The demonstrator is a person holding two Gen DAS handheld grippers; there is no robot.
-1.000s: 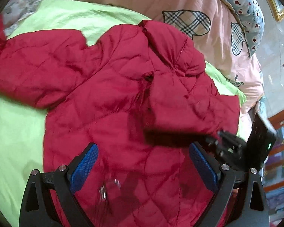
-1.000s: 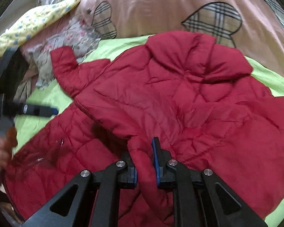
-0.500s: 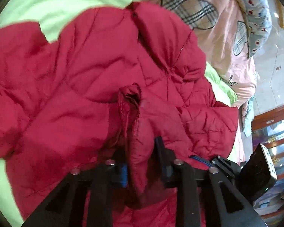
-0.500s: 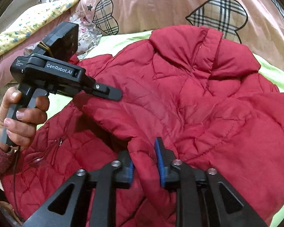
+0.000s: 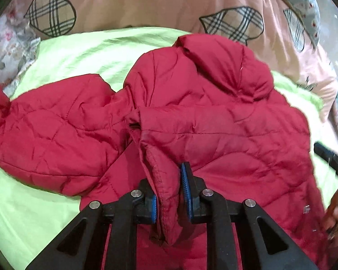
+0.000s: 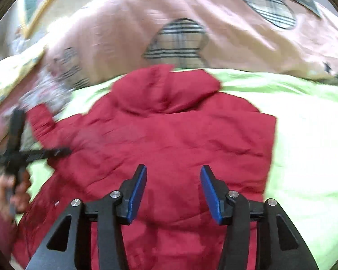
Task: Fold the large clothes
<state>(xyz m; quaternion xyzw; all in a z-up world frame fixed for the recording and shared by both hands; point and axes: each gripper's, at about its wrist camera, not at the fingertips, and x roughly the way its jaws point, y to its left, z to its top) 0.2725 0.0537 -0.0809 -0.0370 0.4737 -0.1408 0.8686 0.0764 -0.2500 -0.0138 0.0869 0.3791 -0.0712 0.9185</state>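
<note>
The red quilted jacket (image 5: 214, 117) lies spread on my lime-green sheet (image 5: 83, 54), hood toward the pink quilt with plaid hearts (image 5: 128, 2), one sleeve flung out to the left. My left gripper (image 5: 169, 189) is clamped on a stitched cuff edge that stands up between its blue pads. My right gripper (image 6: 172, 193) has just been opening and hangs over the jacket's body with nothing between its parted jaws.
</note>
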